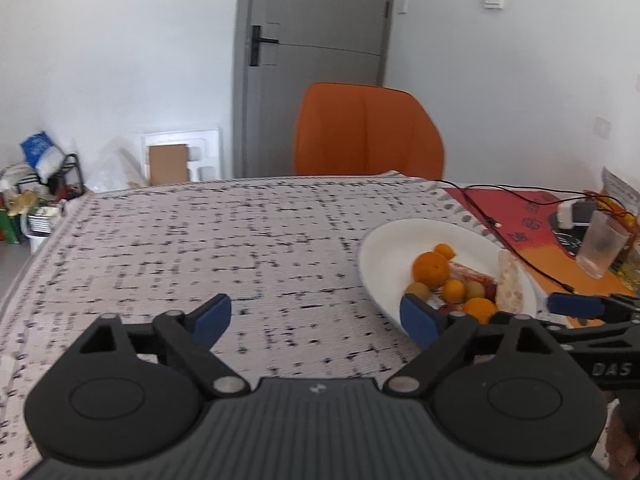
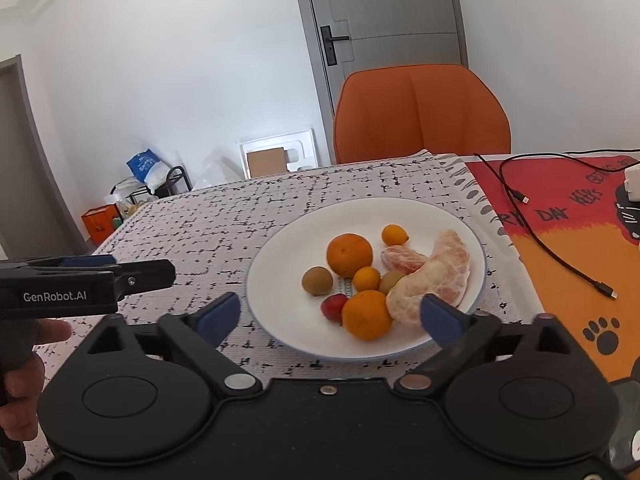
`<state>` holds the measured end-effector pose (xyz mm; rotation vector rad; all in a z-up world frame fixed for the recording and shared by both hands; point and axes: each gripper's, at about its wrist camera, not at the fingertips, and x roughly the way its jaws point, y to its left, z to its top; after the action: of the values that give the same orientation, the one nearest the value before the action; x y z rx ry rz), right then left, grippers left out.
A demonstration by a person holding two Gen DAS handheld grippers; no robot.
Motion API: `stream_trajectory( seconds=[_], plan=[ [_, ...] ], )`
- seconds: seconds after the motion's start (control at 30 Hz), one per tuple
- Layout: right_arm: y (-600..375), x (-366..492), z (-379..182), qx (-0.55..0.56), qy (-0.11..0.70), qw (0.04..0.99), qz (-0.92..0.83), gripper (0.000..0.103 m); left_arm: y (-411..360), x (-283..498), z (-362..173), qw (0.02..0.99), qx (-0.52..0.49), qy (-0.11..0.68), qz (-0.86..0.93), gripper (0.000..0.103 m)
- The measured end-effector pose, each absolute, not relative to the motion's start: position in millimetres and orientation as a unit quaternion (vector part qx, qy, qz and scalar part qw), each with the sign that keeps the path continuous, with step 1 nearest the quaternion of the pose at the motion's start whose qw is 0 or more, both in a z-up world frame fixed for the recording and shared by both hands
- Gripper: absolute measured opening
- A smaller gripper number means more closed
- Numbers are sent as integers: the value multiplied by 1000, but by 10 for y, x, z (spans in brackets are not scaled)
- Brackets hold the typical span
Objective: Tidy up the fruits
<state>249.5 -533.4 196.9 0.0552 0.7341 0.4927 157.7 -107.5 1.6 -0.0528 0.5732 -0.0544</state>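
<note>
A: All the fruit sits on the round white plate (image 2: 276,264) on the speckled-cloth counter (image 2: 208,224). Best to check nothing is left outside before backing away.

B: Agreed. The left gripper (image 1: 318,314) and right gripper (image 2: 330,314) both have fingers wide apart, holding and touching nothing.

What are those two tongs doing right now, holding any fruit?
Left tongs: open, holding nothing.
Right tongs: open, empty, just above the near edge of the fruit plate.
</note>
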Motion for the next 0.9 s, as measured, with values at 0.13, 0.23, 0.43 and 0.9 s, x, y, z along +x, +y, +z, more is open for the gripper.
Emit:
stream_trajectory(
  seconds=[0.13,0.23,0.43,0.9],
  plan=[
    [-5321,2429,2029,34,357,901,245,103,-985,1465,66,959,-28,280,-14,95],
    [-5295,2374,2064,33,357,900,248,103,-914,1369,99,960,-27,277,-2,97],
    [-5245,2229,2135,27,355,898,258,103,-802,1172,159,960,-23,278,15,99],
    [-5158,1797,2357,13,334,900,279,103,-586,583,321,962,-11,269,39,103]
  ],
)
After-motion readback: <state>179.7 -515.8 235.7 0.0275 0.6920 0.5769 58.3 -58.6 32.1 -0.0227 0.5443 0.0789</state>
